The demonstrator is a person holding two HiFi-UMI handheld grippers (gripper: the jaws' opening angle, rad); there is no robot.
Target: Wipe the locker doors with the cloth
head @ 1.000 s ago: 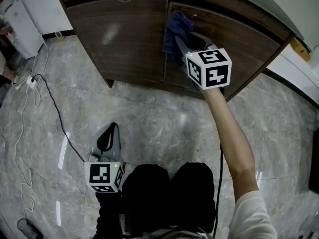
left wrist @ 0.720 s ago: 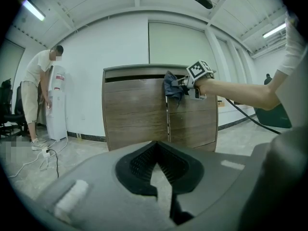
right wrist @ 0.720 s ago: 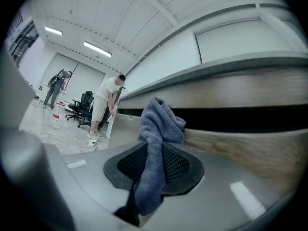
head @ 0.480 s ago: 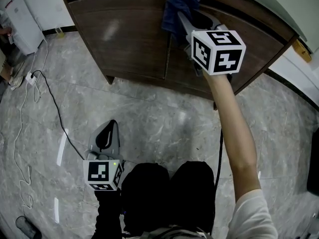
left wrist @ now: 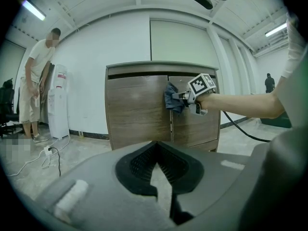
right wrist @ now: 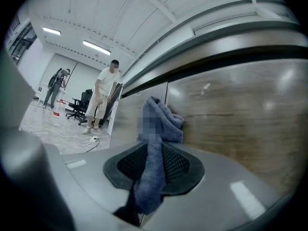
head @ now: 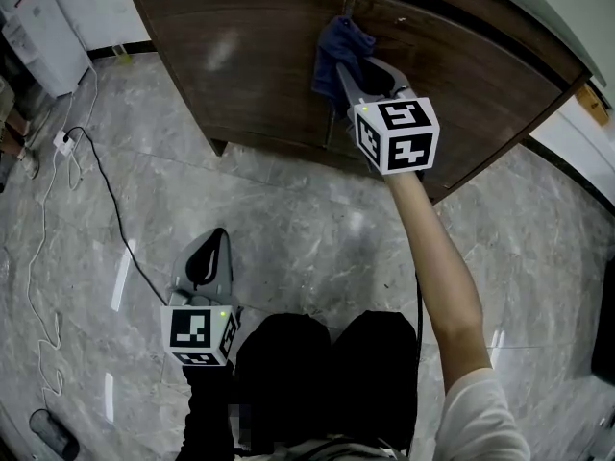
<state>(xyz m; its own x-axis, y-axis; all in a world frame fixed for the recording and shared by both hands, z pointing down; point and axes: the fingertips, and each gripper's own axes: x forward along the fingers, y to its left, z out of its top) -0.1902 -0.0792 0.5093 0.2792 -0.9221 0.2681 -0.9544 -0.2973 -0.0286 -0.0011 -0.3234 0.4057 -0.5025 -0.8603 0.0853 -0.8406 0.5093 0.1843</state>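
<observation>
**Locker front, cloth and two hand-held grippers: state of items**

1. Dark brown wood-grain locker (head: 250,65), low, with a flat top, standing on the floor against a white wall. It has two doors, the left door (head: 240,56) and the right door (head: 471,84), which meet at a vertical seam near the middle.

2. Dark blue terry cloth (head: 341,51), crumpled. It is held against the locker front high up at the seam, with most of its bulk on the right door's edge. A tail hangs back between the fingers (right wrist: 180,165) of item 3.

3. Right gripper (head: 363,77), grey, with a black-and-white marker cube. It is carried on an outstretched bare forearm (head: 437,267) and points at the locker. The fingers are clamped on the dark blue terry cloth, which fills the gap between the ribbed pads.

4. Left gripper (head: 213,250), of the same make. It is held low in front of the person's dark-trousered knees (head: 327,363), well apart from the locker. The fingers are clenched tip to tip, with nothing between them.

5. Grey marbled tile floor (head: 288,219).

6. Thin black cable (head: 115,224) and white cable (head: 40,257), trailing over the floor at the left to a white power strip (head: 64,142).

7. White water dispenser (left wrist: 57,102), left of the locker, with a standing person (left wrist: 36,76) just beside it.
</observation>
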